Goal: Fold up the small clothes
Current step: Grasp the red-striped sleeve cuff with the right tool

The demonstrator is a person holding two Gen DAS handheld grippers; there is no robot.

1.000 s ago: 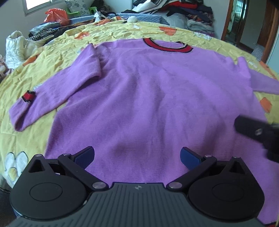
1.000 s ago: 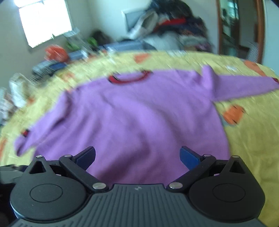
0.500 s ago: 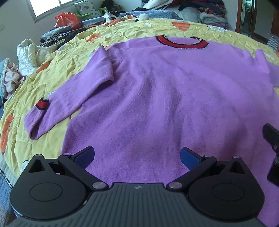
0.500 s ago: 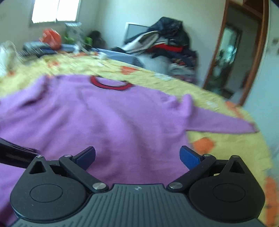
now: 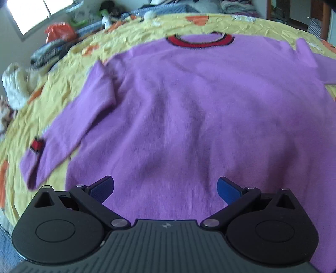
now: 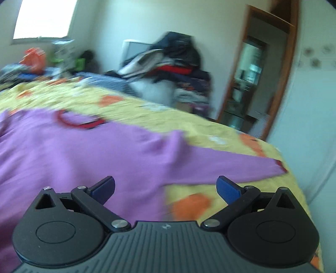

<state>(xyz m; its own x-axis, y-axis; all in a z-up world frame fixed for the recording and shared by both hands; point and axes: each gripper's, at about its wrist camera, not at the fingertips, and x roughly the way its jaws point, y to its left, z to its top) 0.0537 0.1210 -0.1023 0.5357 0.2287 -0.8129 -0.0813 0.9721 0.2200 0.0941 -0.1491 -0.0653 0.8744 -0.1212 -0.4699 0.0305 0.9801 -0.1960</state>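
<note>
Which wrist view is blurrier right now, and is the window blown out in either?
Right wrist: heavy motion smear, purple sweater and clothes pile soft, only the claw crisp; window clipped white. Left wrist: mild blur, collar readable, strong fisheye bowing of the yellow bedspread; window corner also clipped.

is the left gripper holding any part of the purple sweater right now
No, the left gripper is open above the purple sweater, its blue fingers spread apart with no fabric pinched.
</note>
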